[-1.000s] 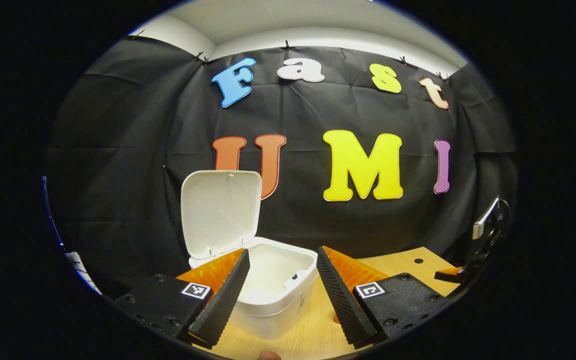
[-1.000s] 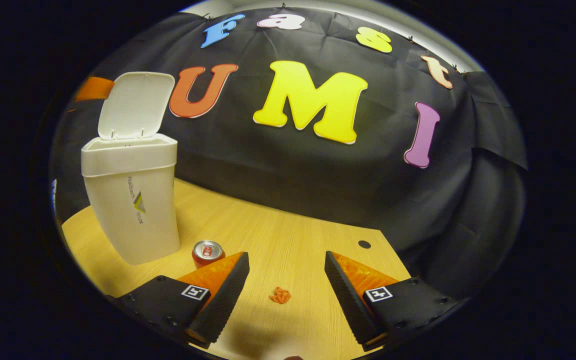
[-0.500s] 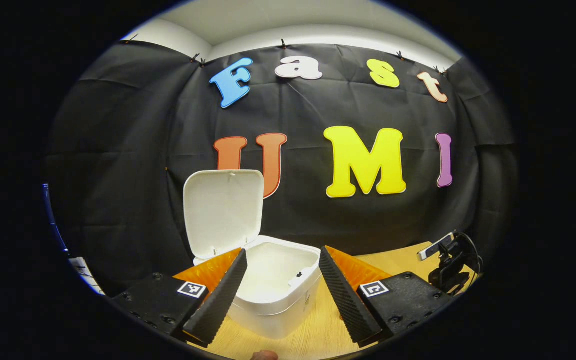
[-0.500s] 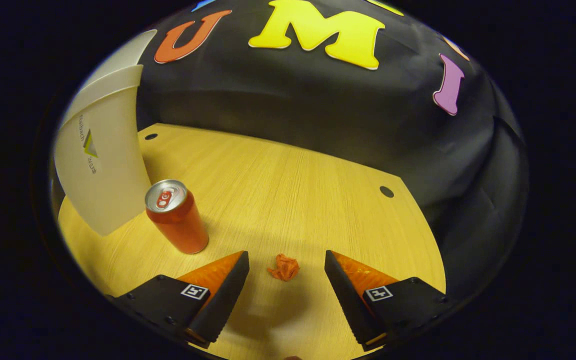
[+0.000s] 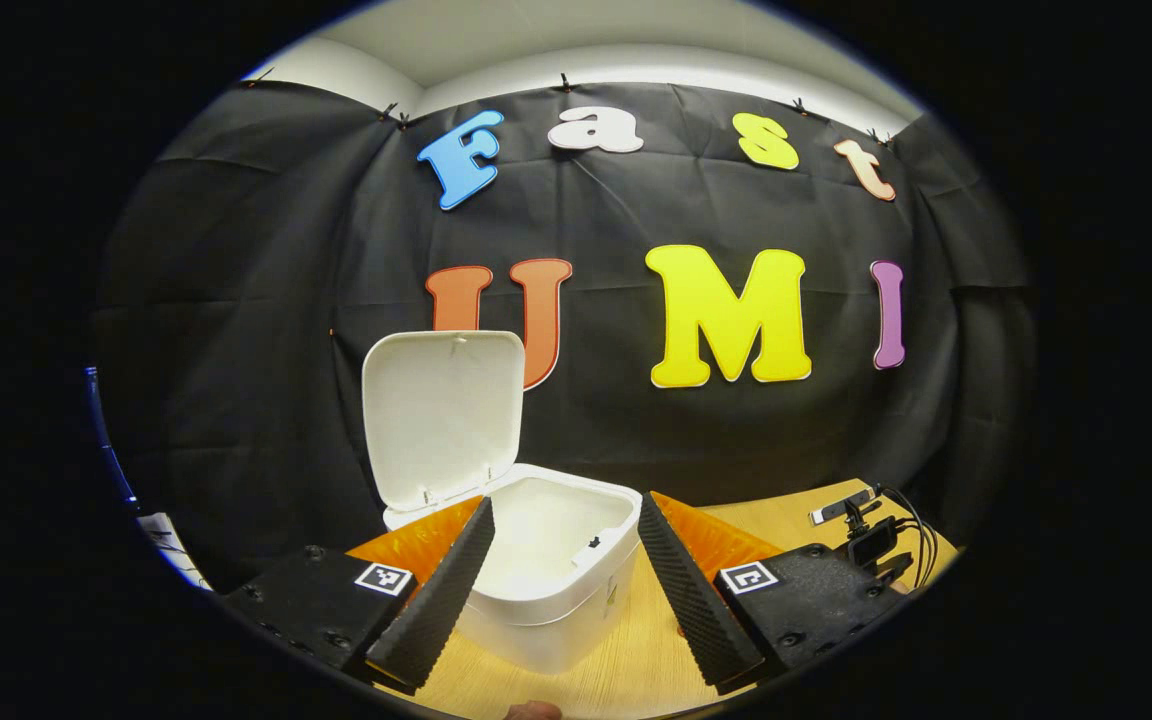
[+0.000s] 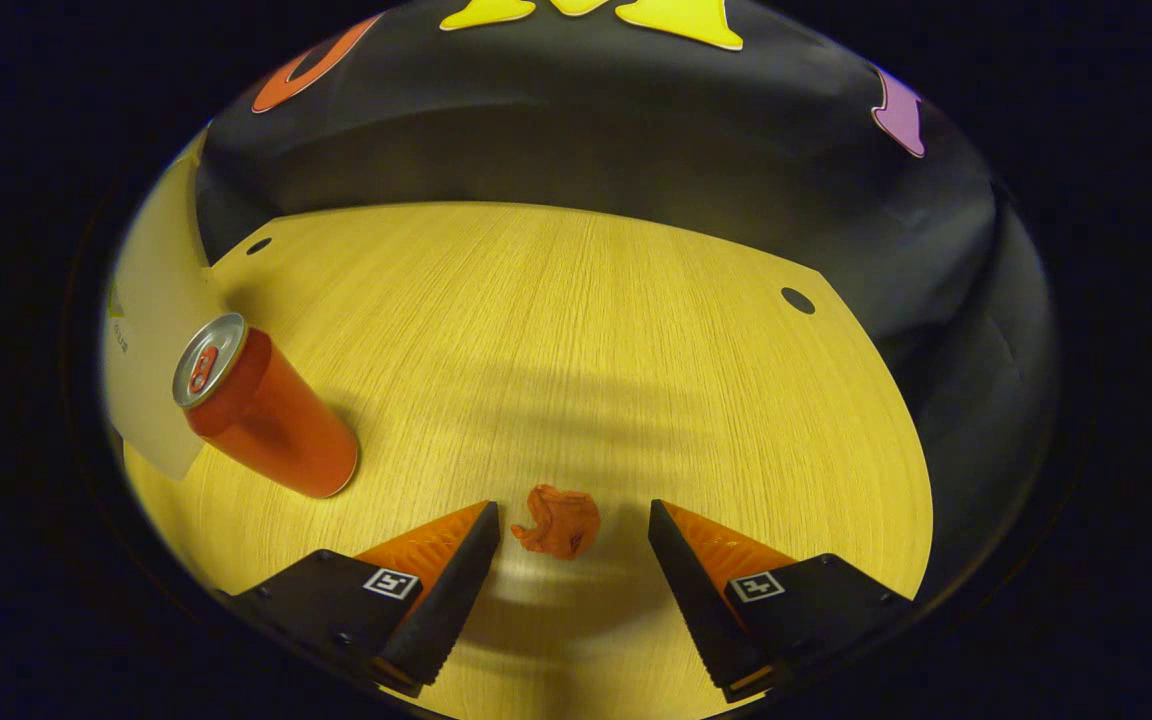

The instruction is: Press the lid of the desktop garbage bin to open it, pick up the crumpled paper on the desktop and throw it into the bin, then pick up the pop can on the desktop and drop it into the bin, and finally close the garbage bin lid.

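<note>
With the bin (image 5: 546,575) already standing lid (image 5: 441,415) up, the paper ball (image 6: 557,521) lies on the desk (image 6: 576,340) between the right gripper's (image 6: 568,580) spread jaws, the can (image 6: 261,410) waits beside the bin, and the left gripper (image 5: 561,580) hangs released.

Each claw (image 5: 561,500) (image 6: 572,505) has two wedge-shaped fingers with ribbed inner faces, mounted on black blocks with screws and a small square black-and-white marker.
</note>
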The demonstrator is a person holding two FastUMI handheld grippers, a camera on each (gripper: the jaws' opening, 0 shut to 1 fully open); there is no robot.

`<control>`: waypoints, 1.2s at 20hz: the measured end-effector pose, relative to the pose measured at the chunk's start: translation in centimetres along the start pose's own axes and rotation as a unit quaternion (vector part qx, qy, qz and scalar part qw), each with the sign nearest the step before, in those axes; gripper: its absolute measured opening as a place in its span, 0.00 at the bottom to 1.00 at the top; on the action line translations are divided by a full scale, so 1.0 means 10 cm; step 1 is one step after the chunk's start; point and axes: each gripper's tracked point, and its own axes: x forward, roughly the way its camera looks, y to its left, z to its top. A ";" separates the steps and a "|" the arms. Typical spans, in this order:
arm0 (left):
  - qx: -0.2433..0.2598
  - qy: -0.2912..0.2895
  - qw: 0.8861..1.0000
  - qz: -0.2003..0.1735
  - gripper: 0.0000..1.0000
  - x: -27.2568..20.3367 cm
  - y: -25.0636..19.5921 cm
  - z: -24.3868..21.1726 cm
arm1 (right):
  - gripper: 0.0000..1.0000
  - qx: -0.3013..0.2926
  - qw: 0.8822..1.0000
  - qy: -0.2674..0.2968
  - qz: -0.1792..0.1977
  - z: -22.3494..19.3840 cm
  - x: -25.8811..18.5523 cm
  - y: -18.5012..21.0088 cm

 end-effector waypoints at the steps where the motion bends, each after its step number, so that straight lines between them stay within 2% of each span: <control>1: 0.002 0.000 1.000 0.002 0.95 0.00 0.01 0.00 | 0.92 -0.001 1.000 0.001 0.001 -0.02 0.01 -0.01; 2: 0.002 0.000 1.000 0.003 0.96 0.00 0.02 0.01 | 0.89 0.000 1.000 0.003 0.003 -0.03 0.01 -0.01; 3: 0.002 0.000 1.000 0.003 0.96 0.00 0.01 0.00 | 0.81 0.000 1.000 0.006 0.000 -0.04 0.02 -0.04; 4: 0.001 0.000 1.000 0.003 0.95 0.00 0.01 0.00 | 0.71 0.002 1.000 0.008 0.005 -0.04 0.04 -0.03; 5: -0.001 0.001 1.000 0.003 0.95 -0.01 0.00 0.00 | 0.54 0.005 1.000 0.012 0.007 -0.08 0.06 0.00; 8: -0.002 0.003 1.000 0.002 0.96 -0.03 -0.01 -0.01 | 0.27 0.007 1.000 0.012 0.002 -0.10 0.02 -0.06; 10: -0.002 0.001 1.000 0.001 0.95 -0.05 -0.01 0.00 | 0.25 0.014 1.000 0.008 0.000 -0.08 -0.05 -0.09; 11: -0.001 0.001 1.000 0.001 0.95 -0.06 -0.02 0.00 | 0.14 0.019 1.000 -0.002 0.006 -0.05 -0.06 -0.08; 13: 0.000 0.001 1.000 0.000 0.95 -0.07 -0.02 0.01 | 0.15 0.020 0.999 -0.022 0.014 0.02 -0.17 -0.08; 14: -0.001 0.002 1.000 -0.002 1.00 -0.09 -0.03 0.00 | 0.16 0.016 0.999 -0.035 0.014 0.08 -0.25 -0.09; 15: -0.002 0.002 1.000 -0.004 0.95 -0.08 -0.04 0.00 | 0.16 0.016 0.999 -0.049 0.016 0.14 -0.36 -0.09; 18: -0.003 0.005 1.000 -0.010 0.95 -0.11 -0.07 0.00 | 0.14 0.024 0.994 -0.105 0.030 0.41 -0.68 -0.01; 24: -0.010 0.008 1.000 -0.021 0.96 -0.18 -0.09 -0.02 | 0.15 0.006 0.969 -0.239 0.067 1.12 -1.48 0.32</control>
